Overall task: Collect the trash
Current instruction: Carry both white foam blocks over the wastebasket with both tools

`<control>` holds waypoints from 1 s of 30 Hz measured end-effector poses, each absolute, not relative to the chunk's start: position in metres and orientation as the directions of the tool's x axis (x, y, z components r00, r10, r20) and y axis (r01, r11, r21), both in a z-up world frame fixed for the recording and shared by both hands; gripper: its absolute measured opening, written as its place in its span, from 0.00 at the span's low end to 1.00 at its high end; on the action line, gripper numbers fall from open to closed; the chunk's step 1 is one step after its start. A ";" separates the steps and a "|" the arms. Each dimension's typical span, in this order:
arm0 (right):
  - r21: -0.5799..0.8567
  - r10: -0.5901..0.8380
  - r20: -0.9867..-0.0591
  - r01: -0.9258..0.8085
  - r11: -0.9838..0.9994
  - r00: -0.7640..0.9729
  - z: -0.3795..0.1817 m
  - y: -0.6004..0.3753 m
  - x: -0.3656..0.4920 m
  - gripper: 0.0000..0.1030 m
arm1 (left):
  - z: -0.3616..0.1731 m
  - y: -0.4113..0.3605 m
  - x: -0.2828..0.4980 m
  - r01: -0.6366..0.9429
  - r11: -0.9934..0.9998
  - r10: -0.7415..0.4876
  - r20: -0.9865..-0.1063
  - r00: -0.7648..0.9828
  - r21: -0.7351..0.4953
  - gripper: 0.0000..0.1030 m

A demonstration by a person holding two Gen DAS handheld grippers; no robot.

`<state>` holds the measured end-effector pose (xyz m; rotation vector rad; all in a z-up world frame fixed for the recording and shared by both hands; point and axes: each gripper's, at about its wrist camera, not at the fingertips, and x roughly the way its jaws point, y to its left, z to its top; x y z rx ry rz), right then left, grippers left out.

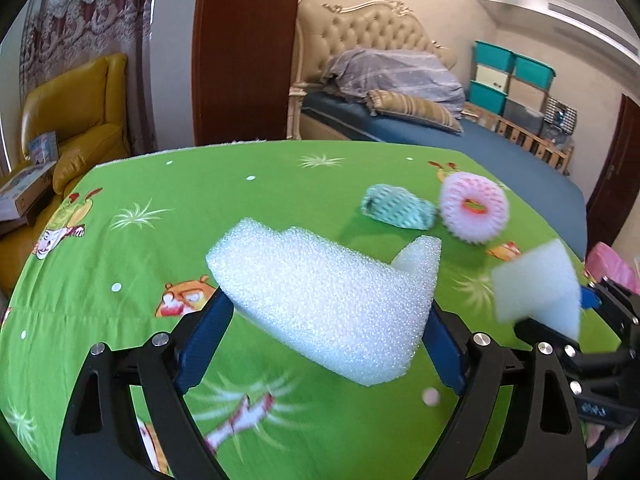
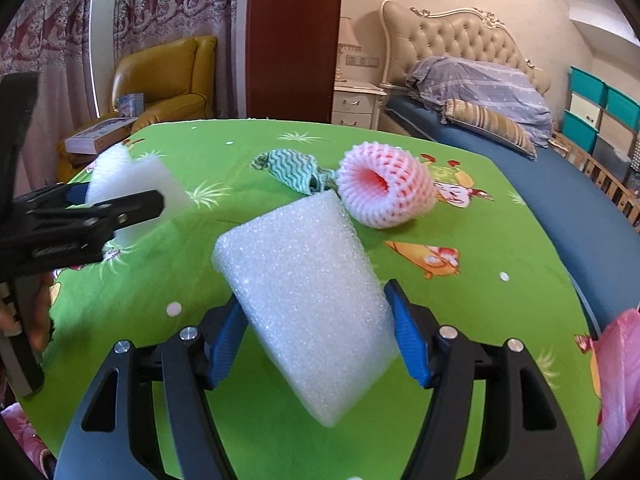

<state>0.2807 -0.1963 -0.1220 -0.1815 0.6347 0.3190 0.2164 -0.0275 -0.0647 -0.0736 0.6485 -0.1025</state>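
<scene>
A bedroom in a home is shown. A bed (image 2: 568,184) with a tufted headboard (image 2: 452,36), a crumpled quilt and a striped pillow is seen. Left of the bed, a white nightstand (image 2: 356,106) and a yellow armchair (image 2: 160,84) before lace curtains are placed; right of it, teal storage bins (image 1: 508,76) are stacked.

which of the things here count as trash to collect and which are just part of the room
Trash: foam block in left gripper; foam piece in right gripper; pink foam net; teal rag.

Room: green tablecloth, bed, yellow armchair.
</scene>
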 end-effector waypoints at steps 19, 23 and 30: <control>-0.077 0.111 -0.536 -0.179 0.981 0.837 -0.105 -0.256 0.233 0.64 | -0.053 -0.080 0.171 0.197 0.979 -0.194 -0.539 0.820 -0.053 0.82; -0.071 0.086 -0.530 -0.144 0.987 0.844 -0.105 -0.271 0.228 0.64 | -0.050 -0.094 0.168 0.225 0.974 -0.207 -0.537 0.818 -0.034 0.82; -0.061 0.039 -0.504 -0.081 0.995 0.863 -0.098 -0.304 0.215 0.64 | -0.045 -0.125 0.166 0.282 0.959 -0.235 -0.534 0.812 0.008 0.82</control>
